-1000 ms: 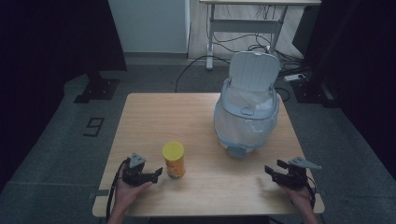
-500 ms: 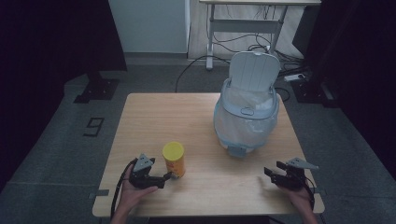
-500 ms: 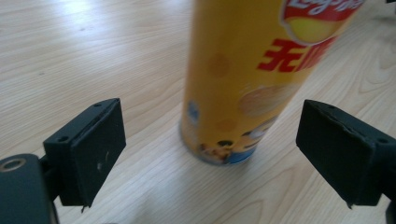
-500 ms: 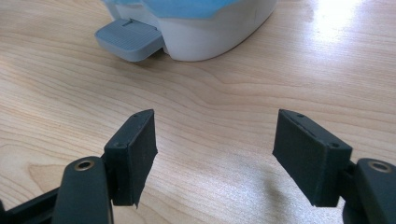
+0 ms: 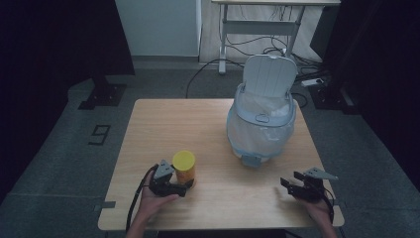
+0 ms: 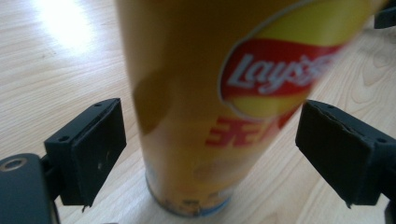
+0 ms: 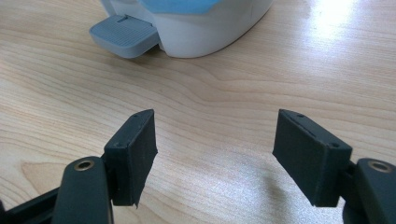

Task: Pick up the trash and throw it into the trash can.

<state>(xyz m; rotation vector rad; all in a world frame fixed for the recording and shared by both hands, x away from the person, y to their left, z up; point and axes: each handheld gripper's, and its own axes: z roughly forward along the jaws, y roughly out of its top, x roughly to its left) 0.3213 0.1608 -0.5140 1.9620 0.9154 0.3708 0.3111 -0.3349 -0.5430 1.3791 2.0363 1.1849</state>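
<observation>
Crisp can (image 5: 184,168), a tall yellow tube with a yellow lid and a red and yellow logo, stands upright on the near left part of the wooden table (image 5: 198,124). Left gripper (image 5: 185,189) sits just beside the can on its near side, held by the person's left hand (image 5: 153,201). In the left gripper view the can (image 6: 219,107) rises between the two black jaws, which are spread wide with a clear gap of table on each side; the pads (image 6: 95,149) do not touch it, and the jaws have just been opening. Right gripper (image 5: 288,183) rests at the near right edge of the table, well apart from the can, its jaws also spread with nothing between them; its own view shows bare wood between the pads (image 7: 133,156). Farther off, on the far right part of the table, stands a pale blue pedal bin (image 5: 261,119) with its lid raised and a white liner inside. Its grey foot pedal (image 7: 123,35) faces the right gripper.
</observation>
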